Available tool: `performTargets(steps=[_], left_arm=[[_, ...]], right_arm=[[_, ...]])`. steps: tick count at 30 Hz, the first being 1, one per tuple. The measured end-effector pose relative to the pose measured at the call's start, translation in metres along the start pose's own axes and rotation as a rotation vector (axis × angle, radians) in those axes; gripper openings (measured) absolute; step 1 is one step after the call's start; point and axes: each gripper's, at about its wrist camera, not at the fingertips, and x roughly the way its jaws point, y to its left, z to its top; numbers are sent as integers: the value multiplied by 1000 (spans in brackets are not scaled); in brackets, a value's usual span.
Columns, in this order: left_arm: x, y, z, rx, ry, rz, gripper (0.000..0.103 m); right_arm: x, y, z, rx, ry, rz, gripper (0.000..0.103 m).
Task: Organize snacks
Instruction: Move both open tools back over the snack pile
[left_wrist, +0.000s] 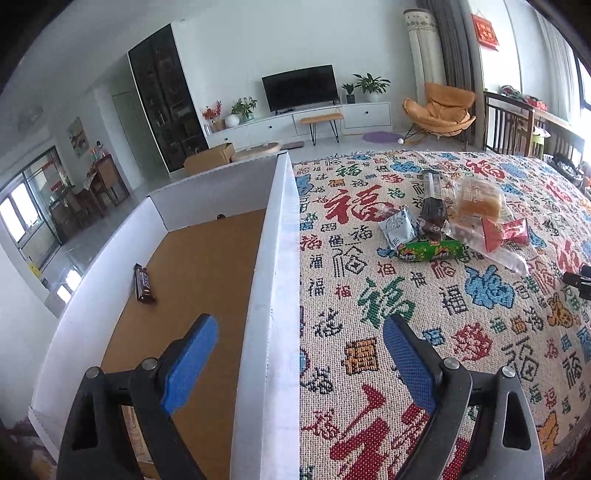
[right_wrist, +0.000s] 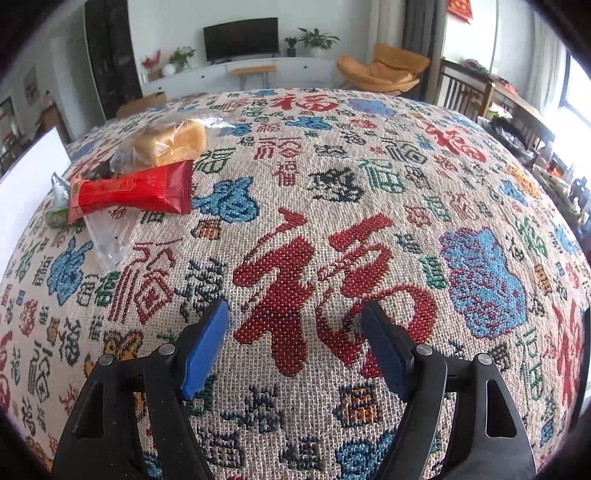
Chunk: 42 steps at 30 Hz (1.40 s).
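Observation:
A white cardboard box with a brown floor stands at the left of the patterned cloth. One dark chocolate bar lies inside it. My left gripper is open and straddles the box's right wall without touching it. On the cloth to the right lies a pile of snacks: a grey-blue packet, a green sausage pack, a dark bar, wrapped bread and a red packet. My right gripper hangs open over bare cloth, nothing between its fingers. The red packet and bread lie to its upper left.
The woven cloth covers the whole surface and drops away at the far edge. Beyond it are a TV unit, an orange chair and a wooden rail on the right. The box wall shows at the right wrist view's left edge.

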Motion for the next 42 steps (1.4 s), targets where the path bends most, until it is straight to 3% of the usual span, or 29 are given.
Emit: performTargets(steps=[6, 12, 15, 20, 22, 24, 26, 28, 30, 32, 34, 37, 39, 42], left_arm=[[5, 8, 4, -63, 38, -25, 91], [4, 1, -1, -71, 86, -42, 91], [3, -9, -2, -23, 88, -32, 91], [2, 2, -4, -98, 121, -76, 91], [3, 2, -2, -86, 127, -53, 91], [-6, -1, 2, -69, 86, 9, 91], [-31, -10, 10, -37, -23, 106, 91], [-64, -25, 17, -2, -154, 149, 91], [-92, -45, 22, 29, -236, 97, 91], [-109, -71, 24, 57, -245, -16, 101], [-106, -95, 21, 49, -173, -167, 103], [-67, -129, 8, -28, 39, -413, 103], [-37, -147, -1, -70, 134, -448, 103], [9, -168, -9, -81, 217, -362, 103]], right_arm=[[2, 1, 0, 0, 0, -1, 78], [2, 1, 0, 1, 0, -2, 78], [2, 1, 0, 1, 0, -1, 78], [2, 1, 0, 1, 0, -1, 78], [2, 1, 0, 1, 0, -1, 78], [2, 1, 0, 1, 0, -1, 78], [2, 1, 0, 2, 0, -1, 78], [2, 1, 0, 1, 0, -1, 78], [2, 1, 0, 1, 0, -1, 78], [2, 1, 0, 1, 0, -1, 78], [2, 1, 0, 1, 0, -1, 78], [2, 1, 0, 1, 0, -1, 78], [2, 1, 0, 1, 0, -1, 78], [2, 1, 0, 1, 0, -1, 78]])
